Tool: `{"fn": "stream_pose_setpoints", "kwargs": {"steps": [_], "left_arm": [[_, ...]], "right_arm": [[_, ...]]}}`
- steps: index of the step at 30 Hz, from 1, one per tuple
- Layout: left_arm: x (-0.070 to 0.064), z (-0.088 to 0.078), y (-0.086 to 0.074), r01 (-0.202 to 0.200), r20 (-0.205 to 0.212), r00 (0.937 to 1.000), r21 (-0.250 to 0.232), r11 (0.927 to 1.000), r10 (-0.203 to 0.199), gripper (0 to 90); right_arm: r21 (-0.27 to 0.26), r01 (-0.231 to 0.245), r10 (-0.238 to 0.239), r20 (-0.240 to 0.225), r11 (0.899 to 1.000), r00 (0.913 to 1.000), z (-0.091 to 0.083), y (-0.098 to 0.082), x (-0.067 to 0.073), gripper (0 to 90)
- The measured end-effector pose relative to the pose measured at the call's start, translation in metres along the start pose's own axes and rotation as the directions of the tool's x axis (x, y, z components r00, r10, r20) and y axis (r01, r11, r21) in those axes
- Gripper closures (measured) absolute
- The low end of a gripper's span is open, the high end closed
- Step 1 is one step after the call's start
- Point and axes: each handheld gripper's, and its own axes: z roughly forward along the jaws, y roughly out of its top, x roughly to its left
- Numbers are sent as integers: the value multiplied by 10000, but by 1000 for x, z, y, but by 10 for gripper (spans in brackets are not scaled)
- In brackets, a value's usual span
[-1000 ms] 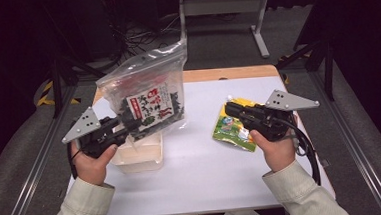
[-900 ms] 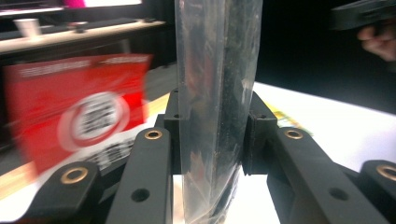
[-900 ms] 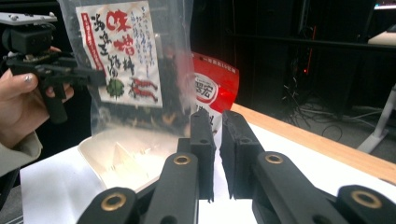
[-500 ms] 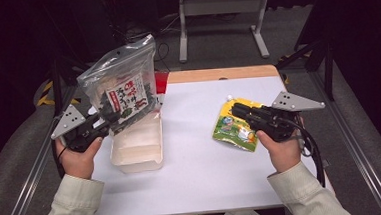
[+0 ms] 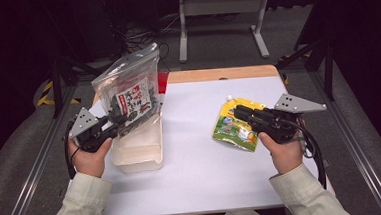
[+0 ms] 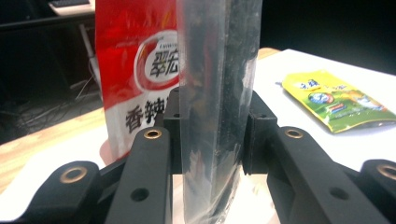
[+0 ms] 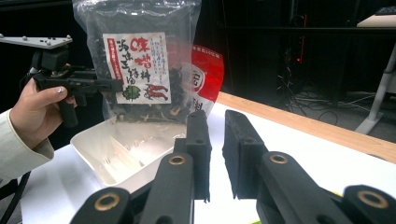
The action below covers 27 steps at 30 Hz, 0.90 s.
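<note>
The left tool (image 5: 113, 128) clamps the clear bag of dark dried food (image 5: 127, 94), held upright over the white tub (image 5: 140, 150), whose floor shows only scraps. The right tool (image 5: 239, 110), jaws slightly parted and just opening, grips nothing above the green pouch (image 5: 232, 130) on the table (image 5: 198, 177).

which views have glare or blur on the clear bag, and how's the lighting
High view: bright white table, dark surroundings, glare on the clear bag. Left gripper view: the bag is close and soft between the jaws. Right gripper view: label sharp, near jaws slightly blurred, background dark.
</note>
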Motion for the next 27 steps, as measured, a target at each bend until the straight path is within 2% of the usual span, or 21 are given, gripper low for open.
{"fn": "stream_pose_setpoints", "kwargs": {"steps": [6, 8, 10, 17, 20, 22, 25, 27], "left_arm": [[1, -1, -9, -47, -83, 10000, 602, 9982, 52, 692], [2, 5, -17, 61, 35, 10000, 621, 9980, -64, 693], [2, 10, -21, -18, 52, 10000, 602, 9982, 14, 693], [5, 10, -28, 275, 162, 9995, 547, 9981, -285, 692], [5, 10, -28, 253, 250, 9993, 681, 9974, -270, 688], [5, 8, -29, 216, 281, 9993, 1070, 9940, -247, 687], [4, 6, -30, 367, 232, 9989, 1527, 9876, -408, 689], [2, 6, -29, 275, 179, 9994, 1827, 9828, -313, 692]], "right_arm": [[6, -68, 68, -91, 10000, 9999, 2, -2, 1, 790], [22, -51, 51, -114, 10000, 9999, 3, -2, 1, 788], [34, -68, 68, -145, 10000, 9999, 4, -2, 2, 786], [54, -136, 138, -237, 9999, 9996, 6, -4, 2, 778], [46, -195, 197, -293, 9998, 9994, 7, -5, 2, 776], [52, -208, 209, -307, 9998, 9993, 6, -5, 3, 771], [53, -203, 204, -313, 9998, 9993, 6, -5, 2, 769], [70, -235, 237, -326, 9997, 9992, 6, -6, 2, 767]]}}
